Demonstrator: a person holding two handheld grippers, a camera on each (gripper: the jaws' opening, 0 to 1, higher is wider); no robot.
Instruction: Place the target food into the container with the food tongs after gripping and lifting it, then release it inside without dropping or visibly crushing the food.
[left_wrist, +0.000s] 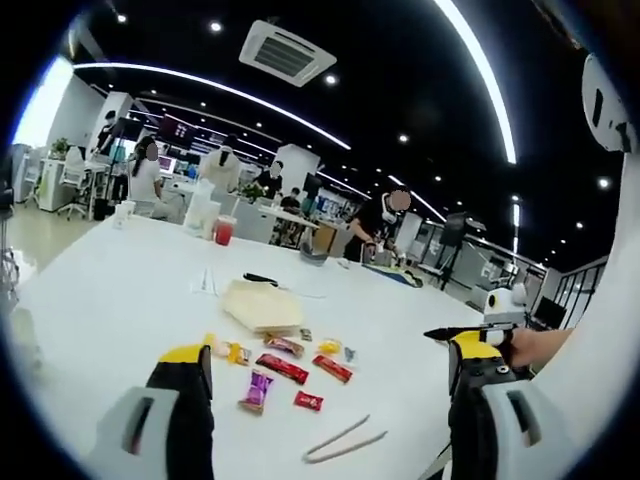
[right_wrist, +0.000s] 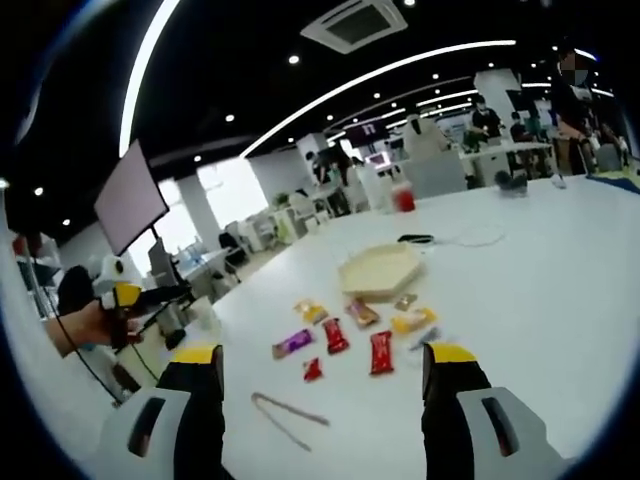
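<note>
Metal food tongs (left_wrist: 345, 440) lie on the table between the open left gripper (left_wrist: 330, 375) jaws.

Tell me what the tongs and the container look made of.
The tongs look like thin metal or pale plastic: two slim, light arms joined at one end; too small to tell. The container looks like pale wood or pressed fibre: matte beige, hexagonal, shallow rim.
</note>
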